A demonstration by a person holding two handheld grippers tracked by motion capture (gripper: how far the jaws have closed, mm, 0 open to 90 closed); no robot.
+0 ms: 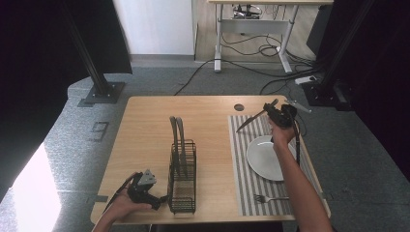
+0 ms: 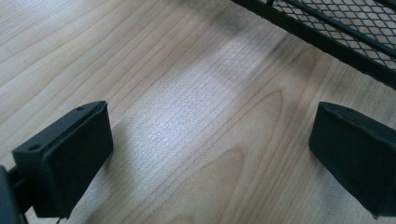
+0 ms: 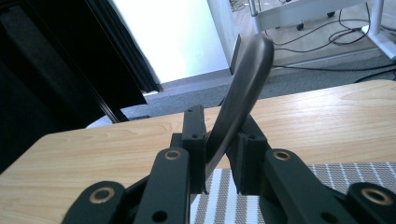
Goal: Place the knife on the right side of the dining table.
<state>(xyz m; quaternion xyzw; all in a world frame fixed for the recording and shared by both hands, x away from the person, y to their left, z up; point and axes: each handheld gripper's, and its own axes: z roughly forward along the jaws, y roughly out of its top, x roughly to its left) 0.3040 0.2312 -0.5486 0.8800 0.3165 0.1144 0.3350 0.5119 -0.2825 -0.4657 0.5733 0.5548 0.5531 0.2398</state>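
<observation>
dark, slim knife [image 1: 252, 120] sits clamped in the right gripper [image 3: 223, 163] jaws; left gripper [image 2: 210, 154] jaws gape wide.

**Grey carpet, dark drapes, a bright far wall**

The light wooden counter [image 1: 145, 140] stands on speckled grey carpet [image 1: 348, 159]. Black curtains [image 1: 43, 48] hang at far left and right beside black metal posts [image 1: 92, 67] on base plates. Beyond is a white wall [image 1: 154, 24], and a pale-framed desk [image 1: 251, 29] over tangled cables [image 1: 251, 48]. Daylight, perhaps from a window, falls near left.
</observation>
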